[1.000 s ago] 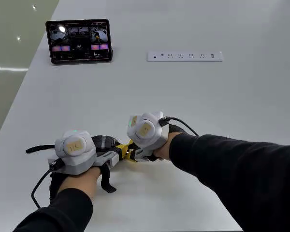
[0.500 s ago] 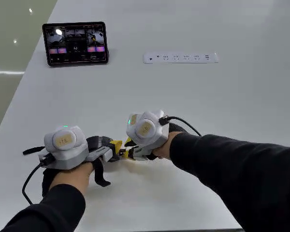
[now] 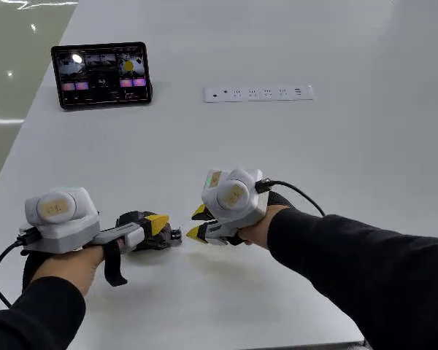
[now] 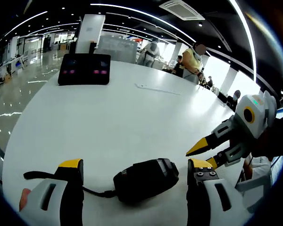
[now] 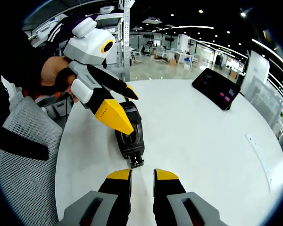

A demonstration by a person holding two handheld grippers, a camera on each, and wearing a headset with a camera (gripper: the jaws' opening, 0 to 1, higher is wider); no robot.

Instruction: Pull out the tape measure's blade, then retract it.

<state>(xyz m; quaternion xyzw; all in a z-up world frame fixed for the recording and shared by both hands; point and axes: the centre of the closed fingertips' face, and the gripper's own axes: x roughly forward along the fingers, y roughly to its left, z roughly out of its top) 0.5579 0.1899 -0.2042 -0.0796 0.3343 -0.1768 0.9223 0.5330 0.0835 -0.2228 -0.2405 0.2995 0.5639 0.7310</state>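
The black tape measure (image 3: 140, 232) lies on the white table with no blade showing, its hook end (image 3: 177, 235) pointing right. My left gripper (image 3: 150, 232) is open, and the case (image 4: 146, 180) sits loose between its wide yellow-tipped jaws without being clamped. A black strap (image 4: 37, 175) trails from the case to the left. My right gripper (image 3: 196, 222) stands just right of the hook, jaws a narrow gap apart and holding nothing. In the right gripper view the hook end (image 5: 137, 163) lies just ahead of that gripper (image 5: 142, 173). In the left gripper view the right gripper (image 4: 200, 155) enters from the right.
A tablet (image 3: 101, 74) stands at the far left of the table, and a white power strip (image 3: 258, 93) lies at the back centre. The table's left edge (image 3: 14, 157) drops to a glossy floor. A mesh chair (image 5: 19, 155) sits by the near edge.
The two grippers have drawn apart: my left gripper moved left with the tape measure. The right jaws, earlier at the case's hook end, now stand off it with a gap.
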